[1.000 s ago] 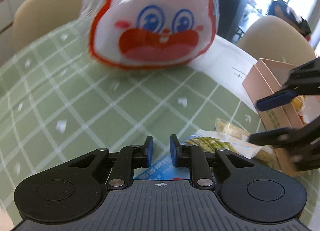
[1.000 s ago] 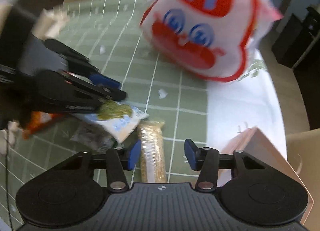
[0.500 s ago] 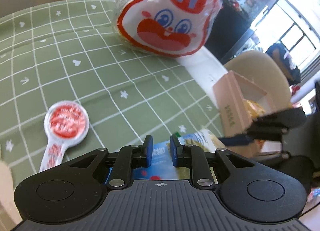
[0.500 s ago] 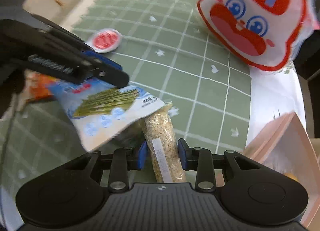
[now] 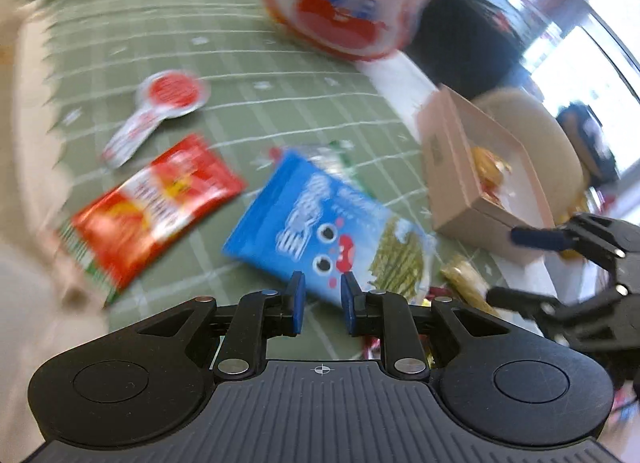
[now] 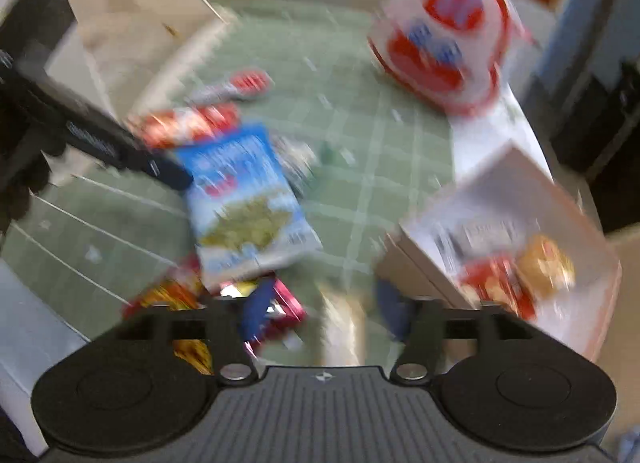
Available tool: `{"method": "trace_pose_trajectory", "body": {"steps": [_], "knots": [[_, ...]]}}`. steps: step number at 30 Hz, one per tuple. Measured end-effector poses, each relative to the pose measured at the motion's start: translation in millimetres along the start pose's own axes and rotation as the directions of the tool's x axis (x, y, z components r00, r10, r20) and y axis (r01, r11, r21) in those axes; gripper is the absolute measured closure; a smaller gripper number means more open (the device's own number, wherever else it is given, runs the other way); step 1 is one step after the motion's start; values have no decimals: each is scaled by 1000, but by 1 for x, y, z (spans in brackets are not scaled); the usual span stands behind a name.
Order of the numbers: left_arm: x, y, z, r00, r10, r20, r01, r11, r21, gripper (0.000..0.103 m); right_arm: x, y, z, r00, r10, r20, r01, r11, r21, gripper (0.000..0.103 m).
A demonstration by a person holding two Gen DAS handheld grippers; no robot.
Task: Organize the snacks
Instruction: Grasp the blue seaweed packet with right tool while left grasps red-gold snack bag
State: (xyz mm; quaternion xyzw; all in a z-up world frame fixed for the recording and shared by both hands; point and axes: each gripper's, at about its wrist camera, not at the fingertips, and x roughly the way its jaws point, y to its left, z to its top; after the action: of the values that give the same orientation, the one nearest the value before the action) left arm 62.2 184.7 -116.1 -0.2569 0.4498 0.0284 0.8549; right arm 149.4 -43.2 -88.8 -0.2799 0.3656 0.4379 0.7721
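Observation:
My left gripper [image 5: 322,297] holds the lower edge of a blue snack bag [image 5: 316,219] between its nearly shut pads; the bag [image 6: 244,199] hangs above the green checked tablecloth [image 5: 240,63]. My right gripper [image 6: 324,303] is open and empty, its fingers spread over a beige oat bar [image 6: 344,327] on the cloth; the bar also shows in the left wrist view [image 5: 464,283]. A pink cardboard box [image 5: 476,179] with snacks inside stands at the right, also seen in the right wrist view [image 6: 504,231]. Both views are motion-blurred.
A red snack packet [image 5: 156,199] and a red-and-white spoon-shaped packet [image 5: 160,111] lie left on the cloth. A large rabbit-face bag [image 5: 352,11] stands at the far side. More small packets [image 6: 276,303] lie near my right gripper. Beige chairs [image 5: 532,127] surround the table.
Both grippers pulled back and up, showing more of the table. My right gripper opened wide off the oat bar. The blue bag rose with my left gripper.

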Motion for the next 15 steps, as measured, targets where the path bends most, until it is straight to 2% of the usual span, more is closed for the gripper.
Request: {"method": "trace_pose_trajectory", "body": {"steps": [3,5,8,10,13,15], "knots": [[-11,10,-11,1000,8,24,-6,995,-101,81,0,11,15,990,90,113,-84,995,-56,22],[-17,12,-16,999,14,37,-9,993,-118,81,16,19,30,981,145,127,-135,987,-89,22],[-25,20,-20,998,31,52,-23,990,-142,81,52,30,53,980,185,78,-176,978,-113,22],[-30,26,-24,997,41,59,-31,986,-163,81,78,35,66,977,211,33,-208,975,-78,22],[-36,38,-31,996,52,69,-37,979,-199,81,96,38,68,966,257,-35,-256,966,22,22],[-39,47,-36,995,64,77,-45,973,-229,81,98,50,56,955,292,-49,-291,956,19,22]]}}
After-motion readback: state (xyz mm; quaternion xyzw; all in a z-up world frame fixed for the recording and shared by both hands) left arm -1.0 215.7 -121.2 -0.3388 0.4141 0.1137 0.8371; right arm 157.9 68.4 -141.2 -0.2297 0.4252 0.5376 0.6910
